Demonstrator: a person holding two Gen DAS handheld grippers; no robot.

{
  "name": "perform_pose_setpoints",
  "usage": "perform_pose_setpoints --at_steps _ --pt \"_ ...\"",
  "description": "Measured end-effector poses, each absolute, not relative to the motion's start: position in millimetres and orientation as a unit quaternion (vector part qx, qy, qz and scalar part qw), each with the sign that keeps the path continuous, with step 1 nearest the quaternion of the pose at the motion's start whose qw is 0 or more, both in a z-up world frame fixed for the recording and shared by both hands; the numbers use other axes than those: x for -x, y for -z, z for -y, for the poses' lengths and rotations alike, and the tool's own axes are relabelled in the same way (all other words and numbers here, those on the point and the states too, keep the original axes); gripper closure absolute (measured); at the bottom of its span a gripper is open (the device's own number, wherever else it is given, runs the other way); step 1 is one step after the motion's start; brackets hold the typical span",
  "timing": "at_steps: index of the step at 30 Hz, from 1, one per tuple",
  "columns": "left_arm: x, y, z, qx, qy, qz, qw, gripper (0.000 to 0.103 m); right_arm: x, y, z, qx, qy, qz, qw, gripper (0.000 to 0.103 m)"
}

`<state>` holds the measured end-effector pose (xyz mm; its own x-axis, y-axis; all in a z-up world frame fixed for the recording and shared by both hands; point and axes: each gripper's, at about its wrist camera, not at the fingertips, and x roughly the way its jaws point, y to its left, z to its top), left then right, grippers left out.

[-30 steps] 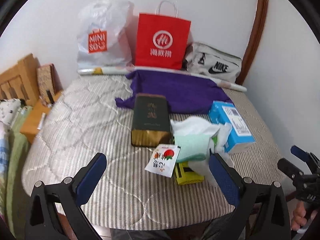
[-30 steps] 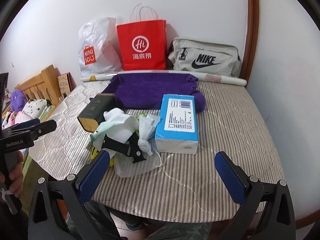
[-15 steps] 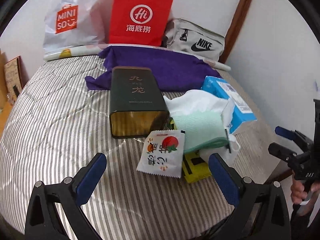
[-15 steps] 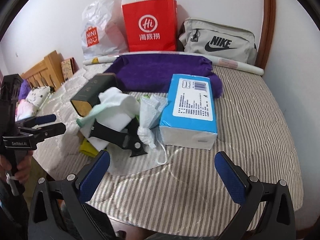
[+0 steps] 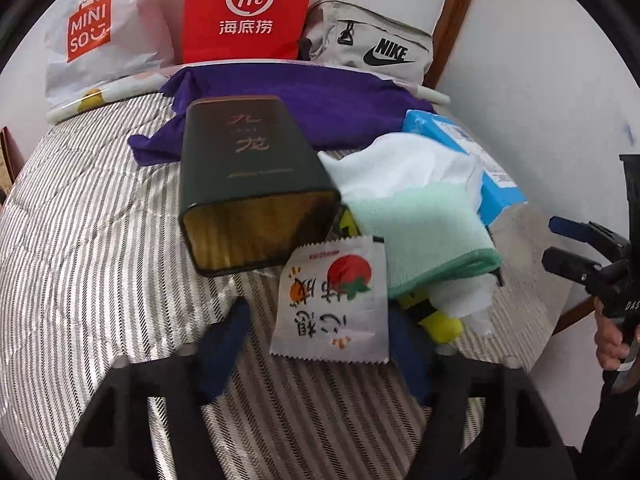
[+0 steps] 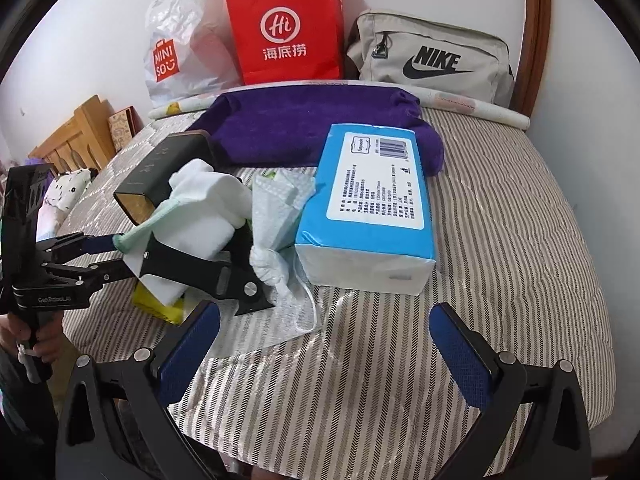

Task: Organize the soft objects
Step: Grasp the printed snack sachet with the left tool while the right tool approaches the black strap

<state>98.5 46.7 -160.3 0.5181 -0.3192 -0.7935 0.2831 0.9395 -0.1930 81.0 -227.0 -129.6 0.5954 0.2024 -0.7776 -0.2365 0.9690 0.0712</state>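
A pile lies on the striped mattress (image 5: 100, 240). It holds a white sachet with a tomato print (image 5: 332, 304), a green cloth (image 5: 424, 232), a white cloth (image 5: 404, 164) and a dark tin box (image 5: 248, 176). My left gripper (image 5: 316, 320) is low over the sachet and its jaws are closing. The sachet lies between the blurred fingers, with a gap still on its left side. My right gripper (image 6: 324, 332) is open and holds nothing, just in front of the blue tissue pack (image 6: 368, 216) and a crumpled face mask (image 6: 280, 208). A purple towel (image 6: 312, 124) lies behind.
A white Miniso bag (image 6: 180, 52), a red paper bag (image 6: 284, 28) and a grey Nike bag (image 6: 432, 60) stand against the back wall. A black scraper (image 6: 200, 268) and a yellow item (image 5: 440, 320) sit in the pile. A wooden headboard (image 6: 76, 140) is at left.
Both grippers have sunk and come closer to the pile. The left jaws have narrowed from wide apart to either side of the sachet. The right jaws stay wide.
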Motion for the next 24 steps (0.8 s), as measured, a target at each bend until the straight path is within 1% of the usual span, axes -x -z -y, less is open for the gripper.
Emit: perform_pose_setpoints --at_steps 1,2,5,9,14,21,22,23,24 --pt "-97.3 160.3 -49.4 0.024 0.173 -0.459 0.871 0.059 -81.9 130.6 227.2 0.02 -0.122 -0.435 0.892 0.0" --pt "-95.6 160.0 -52.6 0.03 0.173 -0.458 0.872 0.061 -82.5 131.5 227.7 0.019 -0.121 -0.436 0.892 0.0" --pt "-91.1 156.6 -62.7 0.032 0.154 -0.452 0.878 0.062 -83.8 133.1 227.9 0.019 -0.12 -0.437 0.891 0.0" --pt "-89.7 152.1 -69.8 0.006 0.117 -0.446 0.887 0.068 -85.6 135.7 227.4 0.019 -0.121 -0.439 0.89 0.0" --pt "-99.2 155.4 -71.2 -0.014 0.095 -0.449 0.888 0.069 -85.5 137.0 225.7 0.019 -0.125 -0.439 0.889 0.0" --pt "-108.8 150.8 -59.0 -0.041 0.087 -0.431 0.897 0.07 -85.0 136.8 223.8 0.022 -0.13 -0.438 0.889 0.0" --pt "-110.1 151.1 -57.9 -0.043 0.086 -0.432 0.897 0.073 -84.9 136.3 223.1 0.022 -0.132 -0.436 0.89 0.0" --pt "-111.0 151.6 -57.5 -0.041 0.087 -0.432 0.897 0.079 -84.6 135.8 222.3 0.022 -0.134 -0.434 0.89 0.0" --pt "-112.0 152.2 -58.0 -0.034 0.091 -0.434 0.895 0.091 -84.6 135.4 221.4 0.023 -0.136 -0.433 0.891 0.0"
